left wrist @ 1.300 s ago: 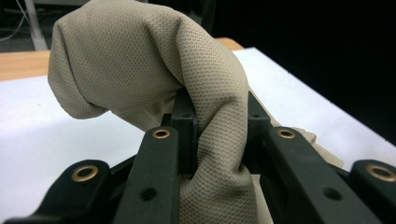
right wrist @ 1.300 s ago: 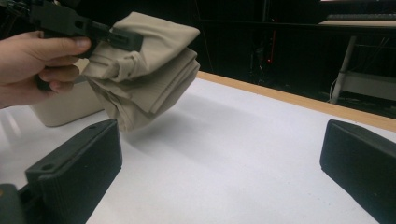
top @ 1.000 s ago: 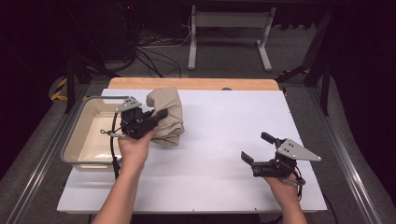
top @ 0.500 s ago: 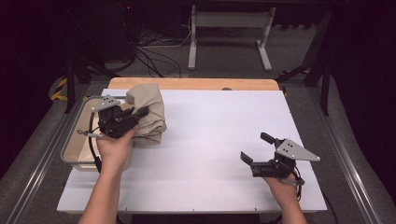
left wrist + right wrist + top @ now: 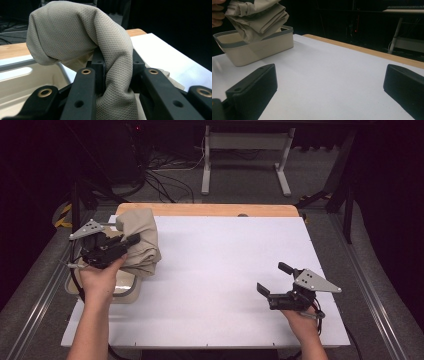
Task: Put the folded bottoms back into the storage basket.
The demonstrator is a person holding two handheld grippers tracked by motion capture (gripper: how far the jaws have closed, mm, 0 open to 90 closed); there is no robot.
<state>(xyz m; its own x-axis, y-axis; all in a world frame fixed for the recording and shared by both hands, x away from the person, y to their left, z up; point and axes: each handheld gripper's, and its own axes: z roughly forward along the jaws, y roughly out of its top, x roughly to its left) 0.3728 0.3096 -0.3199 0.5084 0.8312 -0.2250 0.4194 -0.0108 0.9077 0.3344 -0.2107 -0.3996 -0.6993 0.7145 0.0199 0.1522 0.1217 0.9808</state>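
Observation:
A folded beige cloth (image 5: 140, 242) hangs over the right rim of a cream bin (image 5: 127, 292) at the table's left edge. My left gripper (image 5: 129, 242) is shut on the cloth and holds it lifted above the bin. In the left gripper view the cloth (image 5: 82, 40) bulges up between the black jaws, with the bin (image 5: 27, 80) below left. My right gripper (image 5: 272, 280) rests open near the table's front right, nothing between its jaws. Its view shows the cloth (image 5: 257, 18) dangling over the bin (image 5: 259, 47) in the distance.
A white sheet (image 5: 220, 270) covers the table, with a strip of wood (image 5: 210, 210) along the far edge. Beyond the table are cables and a metal stand (image 5: 245, 155) on a dark floor.
My left gripper has carried the cloth leftward, from the white sheet to above the bin. The right gripper has stayed still.

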